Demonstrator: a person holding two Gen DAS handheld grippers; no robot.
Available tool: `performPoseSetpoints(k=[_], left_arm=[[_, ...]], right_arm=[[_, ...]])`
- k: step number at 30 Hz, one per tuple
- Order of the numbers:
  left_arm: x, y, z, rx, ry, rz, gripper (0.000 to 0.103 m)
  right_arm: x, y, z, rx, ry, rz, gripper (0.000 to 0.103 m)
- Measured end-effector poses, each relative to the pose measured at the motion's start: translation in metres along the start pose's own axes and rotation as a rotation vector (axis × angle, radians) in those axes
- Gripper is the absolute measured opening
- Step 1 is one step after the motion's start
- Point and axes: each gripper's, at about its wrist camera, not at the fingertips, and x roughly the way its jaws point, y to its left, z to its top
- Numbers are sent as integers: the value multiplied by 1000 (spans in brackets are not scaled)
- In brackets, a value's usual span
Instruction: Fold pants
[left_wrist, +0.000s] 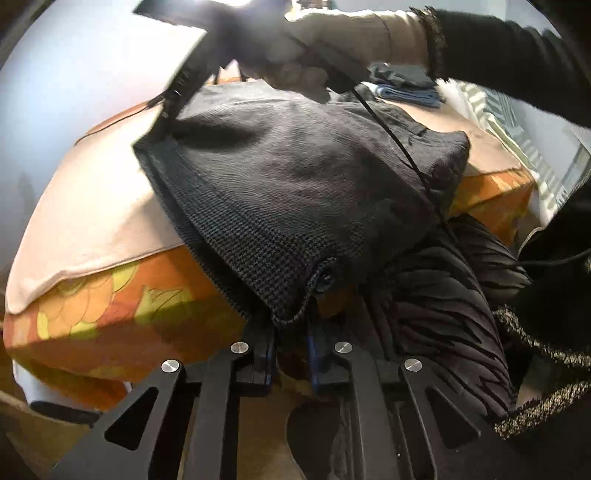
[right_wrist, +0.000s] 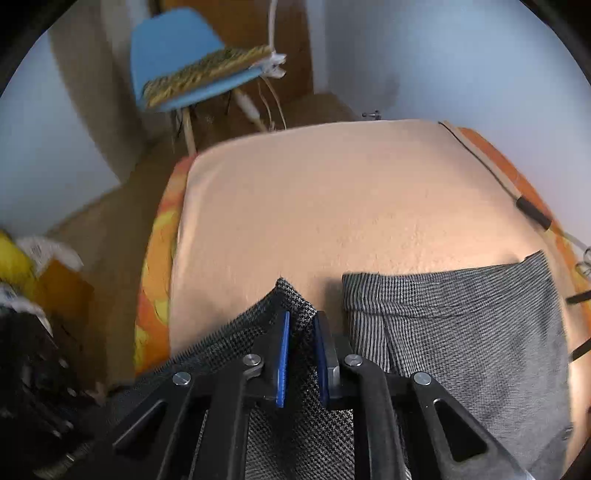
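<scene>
Left wrist view, near: your left gripper (left_wrist: 291, 354) sat below the hanging corner of the pants (left_wrist: 295, 192). Blue pads (left_wrist: 266, 354) stood a narrow gap apart, with the waistband corner and its button (left_wrist: 325, 281) hanging into that gap.
Left jaws: nearly closed. The fabric tip looked pinched between them, but contact was partly hidden, so that's a judgement.
Left hold, why: you likely kept that corner low and toward you so the cloth stayed taut across the bed edge.
Right wrist view, near: your right gripper (right_wrist: 301, 354) had the blue pads (right_wrist: 282, 358) pressed onto a ridge of the checked fabric, which rose as a peak between them.
Right jaws: closed on the pants, a thin fold in the pinch.
Right hold, why: the far corner was lifted, probably to carry one half over the other.
Pants, location: draped over the peach sheet (right_wrist: 332, 206) on the bed, one end off the orange floral mattress edge (left_wrist: 110, 295). A flat grey panel (right_wrist: 461, 325) lay just right of the right gripper.
Far: folded blue cloth (left_wrist: 406, 94) at the back of the bed; blue chair (right_wrist: 177, 62) beyond it.
</scene>
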Motion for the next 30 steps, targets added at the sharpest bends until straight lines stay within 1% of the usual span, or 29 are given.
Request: performPoseSetpoints(k=[1, 2, 3, 4, 5, 7, 8, 10, 11, 13, 14, 15, 17, 18, 19, 21, 22, 24, 26, 29, 30], left_arm=[[0, 1, 0, -8, 6, 7, 16], [-1, -1, 0, -3, 15, 30, 17], [-4, -3, -1, 14, 15, 49, 17], [-9, -6, -2, 40, 12, 75, 18], [-12, -7, -4, 55, 16, 97, 27], [-21, -11, -7, 92, 22, 154, 40], [-26, -13, -8, 111, 18, 169, 41], [-36, -20, -8, 172, 5, 209, 41], [-42, -26, -7, 220, -8, 229, 41], [-48, -40, -4, 311, -29, 241, 41], [-49, -48, -2, 361, -34, 235, 42], [-47, -56, 0, 405, -34, 230, 44], [-38, -70, 2, 476, -28, 212, 44], [-34, -76, 4, 510, -22, 201, 44], [-27, -84, 5, 565, -19, 200, 44], [-17, -92, 5, 624, -8, 197, 44], [-10, -94, 8, 637, 6, 189, 44], [0, -90, 12, 635, 18, 188, 44], [9, -86, 12, 632, 35, 186, 44], [21, -80, 7, 635, 76, 177, 44], [26, -79, 3, 643, 93, 180, 44]], right_arm=[[5, -1, 1, 4, 16, -6, 11], [14, 1, 1, -8, 37, -30, 15], [21, 2, 0, -11, 55, -55, 17], [26, 2, -1, -7, 71, -60, 18], [26, 3, -2, -1, 66, -54, 21], [15, 3, -1, 18, 27, -53, 30], [6, 2, 0, 29, 4, -60, 38], [-16, 2, -2, 45, -46, -66, 39], [-28, 2, -3, 61, -71, -69, 38], [-56, -1, -9, 100, -121, -67, 38], [-65, -1, -14, 110, -137, -64, 39], [-84, 1, -23, 126, -163, -72, 39], [-112, 4, -42, 136, -186, -78, 39], [-125, 5, -51, 141, -193, -83, 40], [-139, 8, -63, 148, -199, -92, 40], [-160, 11, -84, 160, -201, -100, 42], [-174, 15, -102, 168, -197, -117, 43], [-192, 19, -128, 181, -188, -141, 51], [-208, 22, -162, 215, -174, -155, 55], [-216, 29, -206, 227, -125, -199, 56], [-213, 32, -221, 230, -103, -200, 56]])
